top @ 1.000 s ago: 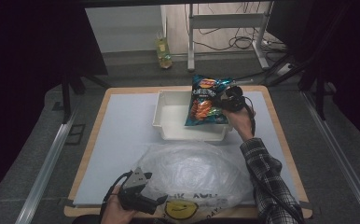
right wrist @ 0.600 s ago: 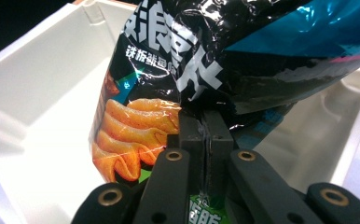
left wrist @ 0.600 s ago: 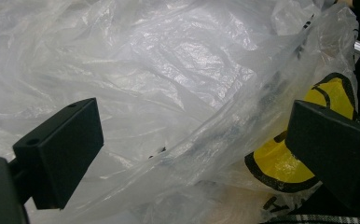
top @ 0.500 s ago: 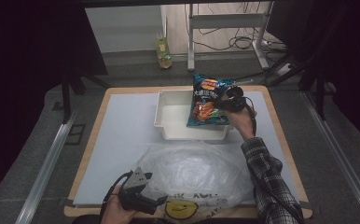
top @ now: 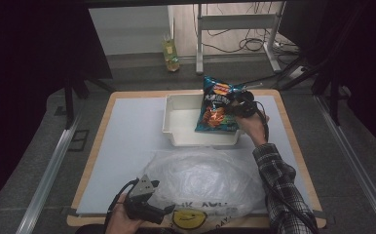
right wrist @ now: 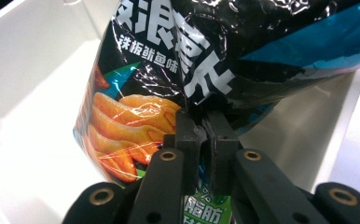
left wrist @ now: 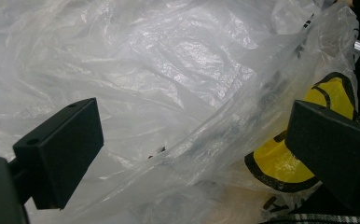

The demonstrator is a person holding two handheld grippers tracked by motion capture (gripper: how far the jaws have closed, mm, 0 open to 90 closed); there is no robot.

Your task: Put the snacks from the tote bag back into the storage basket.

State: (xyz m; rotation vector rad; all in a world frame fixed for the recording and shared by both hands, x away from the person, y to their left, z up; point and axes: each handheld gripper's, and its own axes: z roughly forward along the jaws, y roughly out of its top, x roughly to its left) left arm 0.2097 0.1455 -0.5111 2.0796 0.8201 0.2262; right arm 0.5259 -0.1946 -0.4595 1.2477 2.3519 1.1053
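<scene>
The right gripper [top: 238, 104] has its jaws nearly shut, pinching a thin fold of the shiny blue-and-black crisp bag w/ orange snack pics [top: 216, 104]. The jaws have just been opening a tiny bit, but the fold sits between them and they press on it in the right gripper view. The crisp bag [right wrist: 206, 70] hangs tilted over the right end of the white plastic tray [top: 176, 122], its bottom edge down by the tray's front wall.

The left gripper [top: 144, 204] has its jaws wide apart by the near table edge. The big crinkly see-through plastic bag w/ a yellow print [top: 200, 183] lies btwn them, but they don't press on it.

What could go wrong:
- Grip is only on a small fold. The foil is slippy, so the crisp bag could slide out and drop, maybe onto the tray rim, and tip outside.
- The puffy crisp bag could swing and bump the tray wall, pushing the light tray along the pale grey mat [top: 127, 146].
- Too hard a squeeze could crush the crisps or pop the bag.
- The floppy plastic bag may stay shut if it's not held open.

Hard to see:
- The plastic bag's opening; it's all folds in the left gripper view [left wrist: 169, 70].
- If anything is inside it.
- If the crisp bag's bottom touches the tray floor.
- The yellow print is cut off at the edge.
</scene>
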